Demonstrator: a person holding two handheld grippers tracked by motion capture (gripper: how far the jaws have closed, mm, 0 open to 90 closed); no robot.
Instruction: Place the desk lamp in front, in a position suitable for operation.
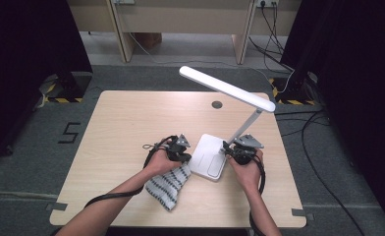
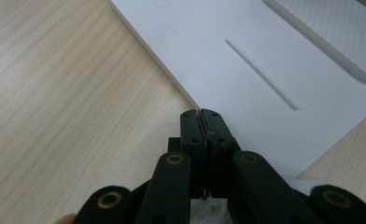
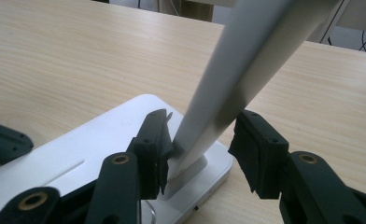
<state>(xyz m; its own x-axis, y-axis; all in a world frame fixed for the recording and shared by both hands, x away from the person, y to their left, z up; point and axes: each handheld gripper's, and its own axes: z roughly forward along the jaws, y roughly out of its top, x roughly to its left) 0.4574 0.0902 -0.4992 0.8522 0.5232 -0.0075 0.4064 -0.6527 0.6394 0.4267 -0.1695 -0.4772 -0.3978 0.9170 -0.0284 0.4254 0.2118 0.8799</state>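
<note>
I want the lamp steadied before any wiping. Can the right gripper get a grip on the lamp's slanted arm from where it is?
Probably yes. The right gripper already straddles the lamp arm just above the base; one jaw touches it, the other stands apart, and nothing lies between.

My left hand (image 1: pixel 162 161) covers part of the striped cloth (image 1: pixel 172 184) near the worktop's (image 1: pixel 131 118) front edge, while in my right claw (image 3: pixel 202 149) view the lamp's stem (image 3: pixel 246 60) runs out past the top edge, its head unseen there, and the lamp base (image 2: pixel 265 60) is cropped in my left claw view.
</note>
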